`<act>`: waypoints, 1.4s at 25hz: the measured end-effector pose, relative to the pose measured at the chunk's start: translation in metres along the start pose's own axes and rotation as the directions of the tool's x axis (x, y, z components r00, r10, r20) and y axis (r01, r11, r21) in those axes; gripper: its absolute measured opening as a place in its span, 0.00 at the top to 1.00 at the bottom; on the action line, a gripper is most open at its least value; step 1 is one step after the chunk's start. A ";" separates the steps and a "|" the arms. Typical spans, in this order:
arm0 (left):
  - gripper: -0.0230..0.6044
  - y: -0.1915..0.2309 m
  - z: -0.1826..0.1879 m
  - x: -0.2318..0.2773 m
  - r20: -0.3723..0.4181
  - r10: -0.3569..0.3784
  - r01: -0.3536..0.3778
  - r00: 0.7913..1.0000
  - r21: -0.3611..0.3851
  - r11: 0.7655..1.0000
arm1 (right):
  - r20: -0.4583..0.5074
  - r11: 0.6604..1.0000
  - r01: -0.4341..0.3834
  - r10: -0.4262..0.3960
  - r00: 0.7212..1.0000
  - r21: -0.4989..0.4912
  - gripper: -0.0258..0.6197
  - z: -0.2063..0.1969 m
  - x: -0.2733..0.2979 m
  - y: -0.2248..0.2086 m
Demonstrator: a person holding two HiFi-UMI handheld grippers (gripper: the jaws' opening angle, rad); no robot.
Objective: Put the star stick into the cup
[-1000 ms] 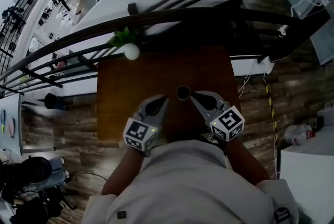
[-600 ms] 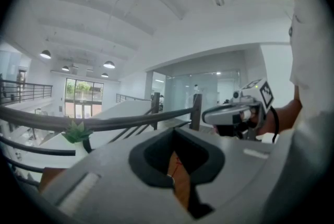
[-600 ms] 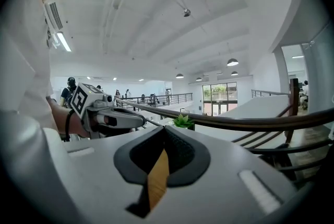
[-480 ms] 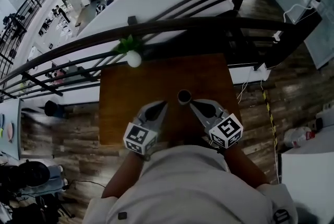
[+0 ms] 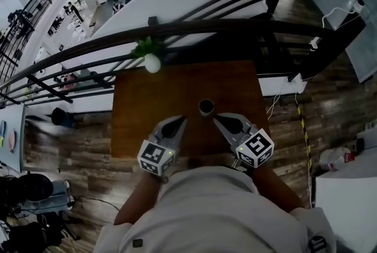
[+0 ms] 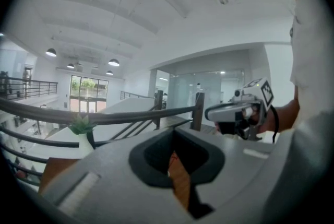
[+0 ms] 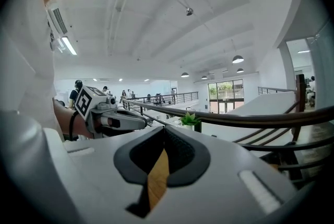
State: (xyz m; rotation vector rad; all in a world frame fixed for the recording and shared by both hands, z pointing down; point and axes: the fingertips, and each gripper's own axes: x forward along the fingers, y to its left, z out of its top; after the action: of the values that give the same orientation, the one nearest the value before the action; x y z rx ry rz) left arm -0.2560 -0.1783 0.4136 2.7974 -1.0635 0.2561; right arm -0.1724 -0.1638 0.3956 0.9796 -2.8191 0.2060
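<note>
A small dark cup (image 5: 206,107) stands near the middle of the brown table (image 5: 141,98). No star stick shows in the head view, and the cup's inside is too dark to read. My left gripper (image 5: 181,120) sits just left of the cup and nearer to me, shut. In its own view a thin reddish streak (image 6: 171,155) shows in the narrow slit between its jaws; I cannot tell what it is. My right gripper (image 5: 217,118) is just right of the cup, also nearer to me, shut with nothing seen in it.
A green plant in a round white vase (image 5: 151,61) stands at the table's far left edge. A dark metal railing (image 5: 206,28) runs right behind the table, with a drop beyond. Wood floor surrounds the table; cables lie at the right (image 5: 277,95).
Both grippers have drawn back a little from the cup toward the person. The cup has not moved.
</note>
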 end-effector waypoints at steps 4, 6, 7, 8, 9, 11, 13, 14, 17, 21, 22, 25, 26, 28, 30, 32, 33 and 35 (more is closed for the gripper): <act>0.96 -0.023 0.000 0.009 0.001 0.022 -0.022 1.000 -0.012 1.000 | -0.005 1.000 -0.030 0.030 1.000 -0.006 0.95 -0.004 -0.023 -0.003; 0.96 -0.042 0.000 0.016 0.003 0.022 -0.022 1.000 -0.016 1.000 | -0.004 0.999 -0.038 0.038 0.999 -0.010 0.95 -0.005 -0.041 -0.006; 0.96 -0.053 0.000 0.022 0.004 0.022 -0.022 1.000 -0.015 1.000 | -0.003 0.999 -0.041 0.041 0.999 -0.012 0.95 -0.008 -0.052 -0.009; 0.96 -0.065 -0.002 0.027 0.003 0.023 -0.023 1.000 -0.014 1.000 | -0.002 0.999 -0.043 0.043 0.999 -0.011 0.95 -0.011 -0.063 -0.011; 0.96 -0.077 -0.003 0.032 0.004 0.025 -0.025 1.000 -0.013 1.000 | 0.000 0.999 -0.047 0.047 0.999 -0.010 0.95 -0.014 -0.075 -0.012; 0.96 -0.101 -0.005 0.038 0.009 0.030 -0.030 1.000 -0.015 0.999 | 0.004 0.998 -0.058 0.058 0.998 -0.010 0.95 -0.021 -0.099 -0.011; 0.96 -0.127 -0.006 0.045 0.012 0.037 -0.037 0.999 -0.019 0.999 | 0.004 0.998 -0.068 0.068 0.998 -0.007 0.95 -0.028 -0.124 -0.012; 0.96 -0.139 -0.006 0.049 0.009 0.041 -0.041 0.999 -0.021 0.999 | 0.004 0.997 -0.072 0.072 0.997 -0.006 0.95 -0.031 -0.137 -0.014; 0.96 -0.172 -0.011 0.058 -0.006 0.055 -0.056 0.998 -0.025 0.998 | 0.006 0.996 -0.086 0.086 0.996 -0.003 0.95 -0.040 -0.169 -0.019; 0.96 -0.211 -0.022 0.052 -0.016 0.081 -0.082 0.997 -0.023 0.996 | 0.007 0.994 -0.106 0.106 0.994 -0.004 0.95 -0.054 -0.206 -0.012; 0.96 -0.220 -0.025 0.050 -0.020 0.087 -0.087 0.996 -0.024 0.996 | 0.006 0.994 -0.111 0.111 0.994 -0.002 0.95 -0.057 -0.214 -0.009; 0.96 -0.244 -0.030 0.043 -0.027 0.099 -0.100 0.995 -0.026 0.995 | 0.000 0.992 -0.125 0.125 0.992 0.003 0.95 -0.066 -0.233 -0.002; 0.96 -0.250 -0.031 0.039 -0.026 0.101 -0.102 0.995 -0.026 0.994 | -0.001 0.992 -0.129 0.129 0.992 0.003 0.95 -0.068 -0.238 0.001; 0.96 -0.260 -0.029 0.032 -0.020 0.102 -0.102 0.995 -0.021 0.995 | 0.001 0.991 -0.133 0.133 0.991 0.004 0.95 -0.069 -0.244 0.008; 0.96 -0.265 -0.028 0.024 -0.015 0.099 -0.099 0.995 -0.016 0.995 | 0.009 0.991 -0.134 0.134 0.991 0.005 0.95 -0.070 -0.247 0.016; 0.96 -0.268 -0.030 0.017 -0.015 0.093 -0.094 0.996 -0.012 0.996 | 0.005 0.991 -0.133 0.133 0.991 0.011 0.95 -0.071 -0.249 0.024; 0.96 -0.269 -0.033 0.013 -0.017 0.089 -0.089 0.996 -0.010 0.996 | 0.000 0.991 -0.133 0.133 0.991 0.013 0.95 -0.074 -0.249 0.029; 0.96 -0.270 -0.040 0.002 -0.025 0.077 -0.078 0.997 -0.009 0.997 | -0.011 0.992 -0.129 0.129 0.992 0.015 0.95 -0.078 -0.247 0.040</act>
State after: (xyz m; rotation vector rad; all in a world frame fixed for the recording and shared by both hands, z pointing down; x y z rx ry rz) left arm -0.0784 0.0277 0.4352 2.7402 -1.1658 0.2921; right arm 0.0015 0.0303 0.4231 0.7969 -2.8760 0.2456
